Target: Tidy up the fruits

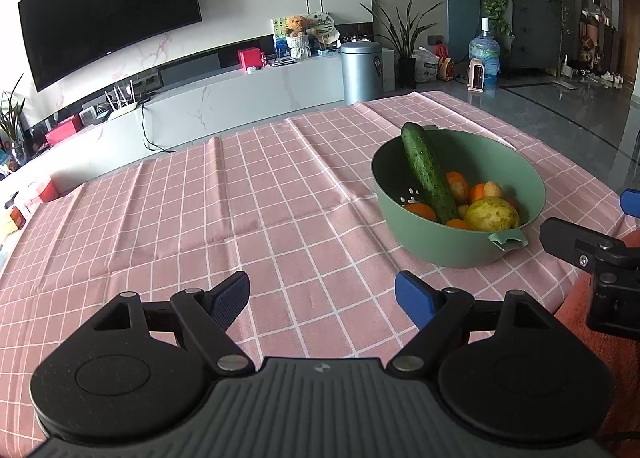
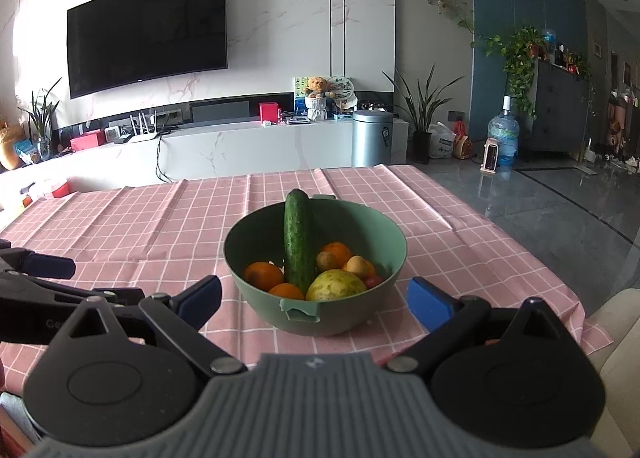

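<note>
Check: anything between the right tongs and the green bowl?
Nothing; only bare pink checked tablecloth lies between the open right tongs and the green bowl, seen in the right wrist view.

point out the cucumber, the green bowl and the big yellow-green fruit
cucumber [image 2: 299,246], right wrist view, middle of its body
green bowl [image 2: 352,316], right wrist view, front outer wall
yellow-green fruit [image 2: 335,285], right wrist view, top surface
</note>
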A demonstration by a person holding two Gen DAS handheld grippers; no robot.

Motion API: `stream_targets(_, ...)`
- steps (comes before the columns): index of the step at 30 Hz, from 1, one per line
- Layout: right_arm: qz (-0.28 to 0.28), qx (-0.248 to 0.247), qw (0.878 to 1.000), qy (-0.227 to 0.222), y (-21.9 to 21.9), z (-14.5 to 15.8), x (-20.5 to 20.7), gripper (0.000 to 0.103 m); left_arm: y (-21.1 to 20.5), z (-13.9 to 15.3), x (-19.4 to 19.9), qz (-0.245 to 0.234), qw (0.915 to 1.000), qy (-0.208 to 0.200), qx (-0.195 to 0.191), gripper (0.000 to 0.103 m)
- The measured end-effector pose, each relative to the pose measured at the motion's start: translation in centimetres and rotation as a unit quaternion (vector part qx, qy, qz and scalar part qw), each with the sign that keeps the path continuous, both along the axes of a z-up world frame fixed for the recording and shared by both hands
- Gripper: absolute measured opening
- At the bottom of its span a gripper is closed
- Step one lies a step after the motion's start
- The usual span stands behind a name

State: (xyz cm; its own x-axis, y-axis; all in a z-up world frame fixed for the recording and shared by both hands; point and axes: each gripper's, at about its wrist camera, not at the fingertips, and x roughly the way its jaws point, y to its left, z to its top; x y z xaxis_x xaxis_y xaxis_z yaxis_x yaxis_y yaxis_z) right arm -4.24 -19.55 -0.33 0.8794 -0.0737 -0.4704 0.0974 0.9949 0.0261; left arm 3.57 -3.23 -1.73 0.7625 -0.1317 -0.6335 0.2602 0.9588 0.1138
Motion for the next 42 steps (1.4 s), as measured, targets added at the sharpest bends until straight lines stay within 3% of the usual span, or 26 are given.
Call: stream_targets(42,0.001,-0.007,1.000,0.000,0.20,-0.02,0.05,0.095,0.14,0.15,-0.11,-0.001,1.0000,0.000,0.000,0.097)
